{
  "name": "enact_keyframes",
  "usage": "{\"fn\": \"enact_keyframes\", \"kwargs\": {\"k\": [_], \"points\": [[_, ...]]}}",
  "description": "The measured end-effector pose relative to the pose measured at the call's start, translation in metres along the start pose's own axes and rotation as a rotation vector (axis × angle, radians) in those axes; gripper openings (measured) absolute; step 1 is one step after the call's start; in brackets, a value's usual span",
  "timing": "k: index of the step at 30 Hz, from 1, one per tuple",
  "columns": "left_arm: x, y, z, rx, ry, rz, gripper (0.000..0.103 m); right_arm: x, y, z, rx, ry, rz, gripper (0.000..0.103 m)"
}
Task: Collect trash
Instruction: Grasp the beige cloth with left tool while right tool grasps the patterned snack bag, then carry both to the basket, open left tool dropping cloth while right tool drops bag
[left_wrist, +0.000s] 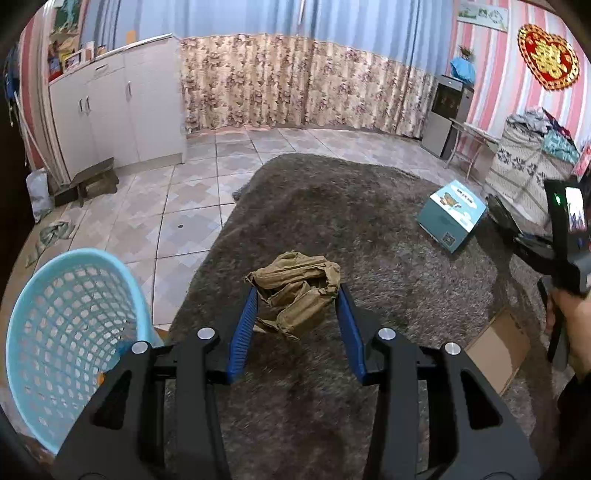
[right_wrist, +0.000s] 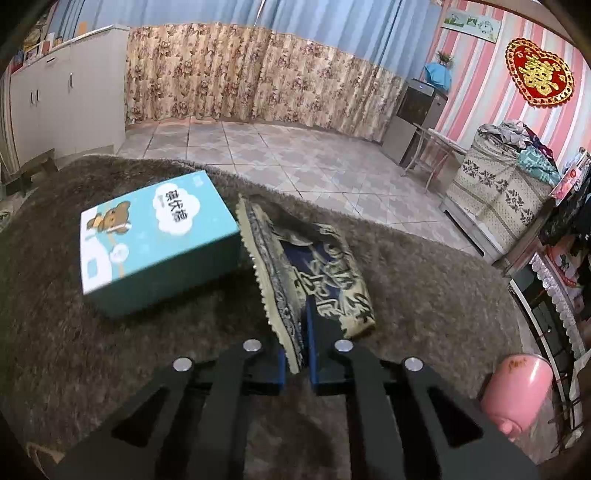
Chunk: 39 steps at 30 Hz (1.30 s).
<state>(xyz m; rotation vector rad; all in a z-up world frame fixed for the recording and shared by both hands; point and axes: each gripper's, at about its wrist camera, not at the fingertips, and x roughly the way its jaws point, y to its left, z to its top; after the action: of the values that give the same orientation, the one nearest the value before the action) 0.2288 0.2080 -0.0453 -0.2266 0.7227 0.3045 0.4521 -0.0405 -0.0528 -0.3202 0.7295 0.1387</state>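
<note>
A crumpled brown paper wad (left_wrist: 295, 284) hangs above the shaggy brown rug (left_wrist: 332, 206), with my left gripper (left_wrist: 297, 295) shut on it, a blue pad against each side. A light blue mesh basket (left_wrist: 70, 332) stands just left of this gripper, off the rug's edge. My right gripper (right_wrist: 295, 325) is shut on the near end of a dark blue and gold snack bag (right_wrist: 325, 273), which lies on the rug. A teal cardboard box (right_wrist: 155, 240) with a bear picture rests immediately left of the bag and shows at the right of the left wrist view (left_wrist: 452, 214).
A flat cardboard piece (left_wrist: 498, 347) lies on the rug at the right, below a person's hand (left_wrist: 576, 325). A pink piggy bank (right_wrist: 517, 395) sits at the rug's right edge. White cabinets (left_wrist: 122, 110) and a low stool (left_wrist: 96, 177) stand far left; tiled floor lies beyond.
</note>
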Motion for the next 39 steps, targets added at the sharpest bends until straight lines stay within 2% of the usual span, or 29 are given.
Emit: {"fn": "enact_keyframes", "kwargs": {"k": [9, 18, 23, 28, 35, 39], "points": [[-0.046, 0.019, 0.004, -0.001, -0.063, 0.014, 0.042, -0.056, -0.028, -0.002, 0.063, -0.069, 0.022, 0.002], [-0.083, 0.049, 0.000, -0.030, -0.097, 0.050, 0.042, -0.137, -0.020, 0.003, 0.102, -0.190, 0.127, 0.002], [-0.093, 0.072, -0.008, -0.056, -0.100, 0.081, 0.042, -0.166, 0.003, -0.005, 0.079, -0.225, 0.200, 0.002], [-0.101, 0.101, -0.016, -0.087, -0.096, 0.116, 0.042, -0.191, 0.044, -0.017, 0.040, -0.245, 0.291, 0.002], [-0.105, 0.143, -0.028, -0.106, -0.089, 0.193, 0.042, -0.207, 0.108, -0.023, -0.021, -0.248, 0.433, 0.002], [-0.100, 0.174, -0.037, -0.150, -0.073, 0.221, 0.042, -0.214, 0.144, -0.029, -0.067, -0.243, 0.506, 0.002]]}}
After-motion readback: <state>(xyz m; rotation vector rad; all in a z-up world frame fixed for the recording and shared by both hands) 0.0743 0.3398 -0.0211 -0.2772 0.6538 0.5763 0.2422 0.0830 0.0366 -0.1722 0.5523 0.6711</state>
